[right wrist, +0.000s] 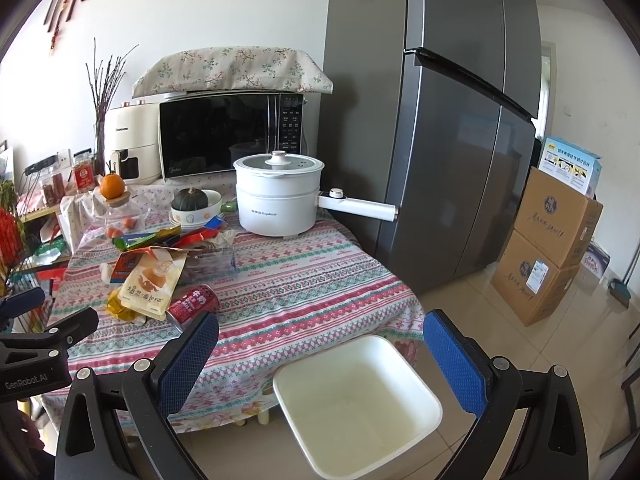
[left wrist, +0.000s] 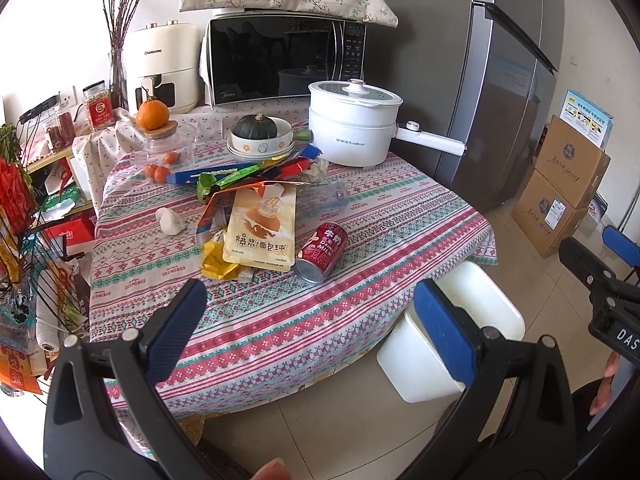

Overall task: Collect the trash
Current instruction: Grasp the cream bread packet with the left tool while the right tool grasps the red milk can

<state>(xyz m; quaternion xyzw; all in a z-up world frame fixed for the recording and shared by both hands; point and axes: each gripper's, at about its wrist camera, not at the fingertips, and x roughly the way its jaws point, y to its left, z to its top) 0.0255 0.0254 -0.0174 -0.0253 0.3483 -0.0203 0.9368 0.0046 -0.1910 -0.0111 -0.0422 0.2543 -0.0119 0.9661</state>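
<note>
Trash lies on the patterned tablecloth (left wrist: 360, 216): a red milk can (left wrist: 320, 252) on its side, a cream bread-ball snack bag (left wrist: 260, 232), yellow wrappers (left wrist: 218, 262), a crumpled white tissue (left wrist: 170, 220), a clear plastic bottle (left wrist: 326, 196) and several coloured wrappers (left wrist: 256, 170). A white empty bin (right wrist: 356, 404) stands on the floor by the table's near right corner. My left gripper (left wrist: 312, 328) is open and empty above the table's front edge. My right gripper (right wrist: 320, 360) is open and empty above the bin. The can (right wrist: 194, 304) and snack bag (right wrist: 150, 284) also show in the right wrist view.
A white electric pot (left wrist: 352, 124), a bowl with a green squash (left wrist: 260, 136), a glass jar with oranges (left wrist: 164, 140), a microwave (left wrist: 280, 60) and an air fryer (left wrist: 164, 68) stand at the back. A grey fridge (right wrist: 440, 140) and cardboard boxes (right wrist: 548, 248) are on the right.
</note>
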